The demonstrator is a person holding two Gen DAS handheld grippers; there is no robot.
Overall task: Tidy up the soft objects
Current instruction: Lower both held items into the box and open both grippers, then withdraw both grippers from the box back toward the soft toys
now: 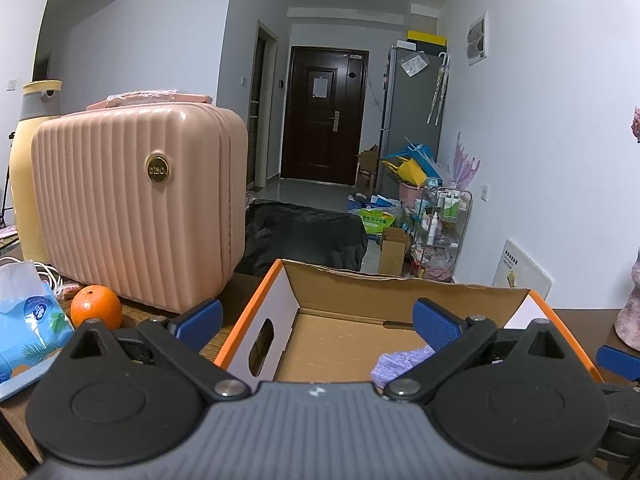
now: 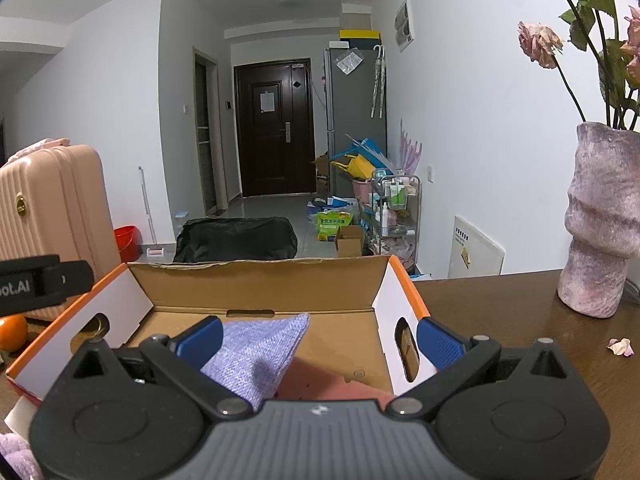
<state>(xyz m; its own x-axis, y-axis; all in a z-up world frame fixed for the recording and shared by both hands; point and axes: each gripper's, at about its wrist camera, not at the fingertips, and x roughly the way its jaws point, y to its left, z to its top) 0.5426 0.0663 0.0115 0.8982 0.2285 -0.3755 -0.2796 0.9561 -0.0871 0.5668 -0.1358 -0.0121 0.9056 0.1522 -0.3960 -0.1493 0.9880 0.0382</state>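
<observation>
An open cardboard box (image 1: 256, 300) with orange rims and white side walls stands on the brown table; it also shows in the right wrist view (image 2: 256, 280). A lilac knitted cloth (image 2: 256, 356) lies inside it, over a pink cloth (image 2: 320, 384); the lilac cloth shows in the left wrist view (image 1: 396, 364) too. My left gripper (image 1: 318, 324) is open and empty above the box's near left edge. My right gripper (image 2: 318, 340) is open and empty above the box's near edge, over the cloths. A fluffy lilac thing (image 2: 16, 456) lies at the bottom left, outside the box.
A pink ribbed suitcase (image 1: 136, 204) stands left of the box, with an orange (image 1: 96, 306) and a blue tissue pack (image 1: 28, 328) before it. A mottled pink vase (image 2: 600, 220) with dried roses stands on the right. A petal (image 2: 620, 346) lies on the table.
</observation>
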